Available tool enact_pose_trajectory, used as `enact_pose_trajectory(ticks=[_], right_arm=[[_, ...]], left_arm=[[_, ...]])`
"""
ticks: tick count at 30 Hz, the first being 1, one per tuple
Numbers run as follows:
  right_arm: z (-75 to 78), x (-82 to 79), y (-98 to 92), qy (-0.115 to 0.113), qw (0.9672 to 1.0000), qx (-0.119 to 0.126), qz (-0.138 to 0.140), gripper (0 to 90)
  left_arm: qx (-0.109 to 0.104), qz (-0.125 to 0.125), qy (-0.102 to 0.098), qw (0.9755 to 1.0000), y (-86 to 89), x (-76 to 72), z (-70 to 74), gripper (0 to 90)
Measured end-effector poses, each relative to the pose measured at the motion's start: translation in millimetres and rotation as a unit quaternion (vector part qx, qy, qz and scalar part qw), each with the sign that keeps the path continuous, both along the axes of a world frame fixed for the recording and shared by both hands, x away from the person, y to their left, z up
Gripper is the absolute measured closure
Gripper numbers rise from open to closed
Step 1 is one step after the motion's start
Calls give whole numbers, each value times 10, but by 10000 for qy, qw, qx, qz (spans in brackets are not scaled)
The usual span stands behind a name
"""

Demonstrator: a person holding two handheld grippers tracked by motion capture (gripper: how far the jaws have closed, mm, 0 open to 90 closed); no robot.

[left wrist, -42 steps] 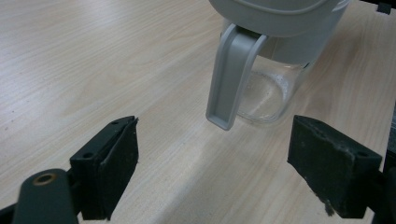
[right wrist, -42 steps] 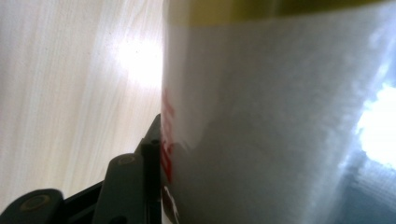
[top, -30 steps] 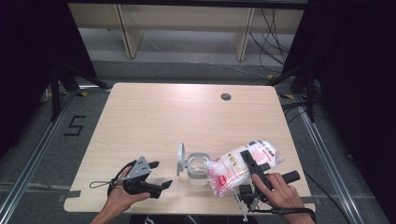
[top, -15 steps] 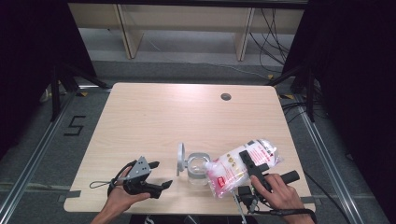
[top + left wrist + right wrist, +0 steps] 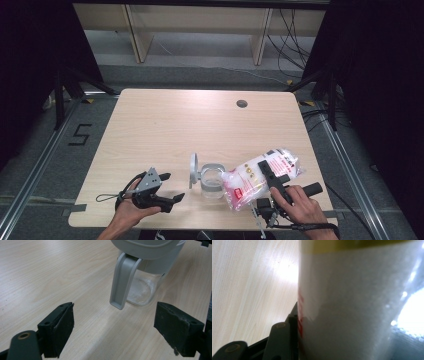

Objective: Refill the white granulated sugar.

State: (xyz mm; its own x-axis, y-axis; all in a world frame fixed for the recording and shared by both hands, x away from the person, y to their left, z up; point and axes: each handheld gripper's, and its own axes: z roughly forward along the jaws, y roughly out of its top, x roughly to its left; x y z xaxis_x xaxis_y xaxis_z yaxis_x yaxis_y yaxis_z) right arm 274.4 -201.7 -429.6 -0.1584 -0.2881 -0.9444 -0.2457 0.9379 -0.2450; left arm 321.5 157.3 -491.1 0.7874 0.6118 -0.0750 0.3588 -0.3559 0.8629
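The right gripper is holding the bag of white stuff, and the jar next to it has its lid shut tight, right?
Not quite. The right gripper does hold the bag, but the jar is open: the high view shows its grey lid flipped up on the left side. The left gripper view shows some white powder at the bottom of the jar.

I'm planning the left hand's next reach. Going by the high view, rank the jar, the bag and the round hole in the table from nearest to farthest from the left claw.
1. Jar, just right of the left claw.
2. Bag, beyond the jar, in the right claw.
3. Hole, near the table's far edge.
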Motion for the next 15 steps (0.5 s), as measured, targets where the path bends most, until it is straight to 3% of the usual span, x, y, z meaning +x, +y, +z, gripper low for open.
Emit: enact_pose_trajectory(ticks=[1,2,6,8,11,12,13,15], right_arm=[[21,9,16,-31,9998,-167,105,520],[3,-11,10,36,10000,-33,-52,520],[24,18,32,-35,9997,-149,191,521],[-4,19,8,17,9999,118,35,521],[41,56,18,-63,9996,-225,183,522],[8,36,-12,-13,10000,18,-21,522],[40,48,-4,-105,9997,-174,142,522],[47,36,-16,-82,9997,-224,88,522]], left_arm=[[14,-16,-25,10000,1,2,0,159],[-3,11,-42,10000,-3,-2,-3,159],[4,3,-44,10000,-3,0,-2,159],[0,3,-40,10000,-3,-2,-1,159],[-8,4,-3,10000,0,-1,0,159],[-4,-1,2,10000,0,0,0,159],[10,-17,-21,10000,1,1,1,159],[-1,5,-41,10000,-2,-1,-2,159]])
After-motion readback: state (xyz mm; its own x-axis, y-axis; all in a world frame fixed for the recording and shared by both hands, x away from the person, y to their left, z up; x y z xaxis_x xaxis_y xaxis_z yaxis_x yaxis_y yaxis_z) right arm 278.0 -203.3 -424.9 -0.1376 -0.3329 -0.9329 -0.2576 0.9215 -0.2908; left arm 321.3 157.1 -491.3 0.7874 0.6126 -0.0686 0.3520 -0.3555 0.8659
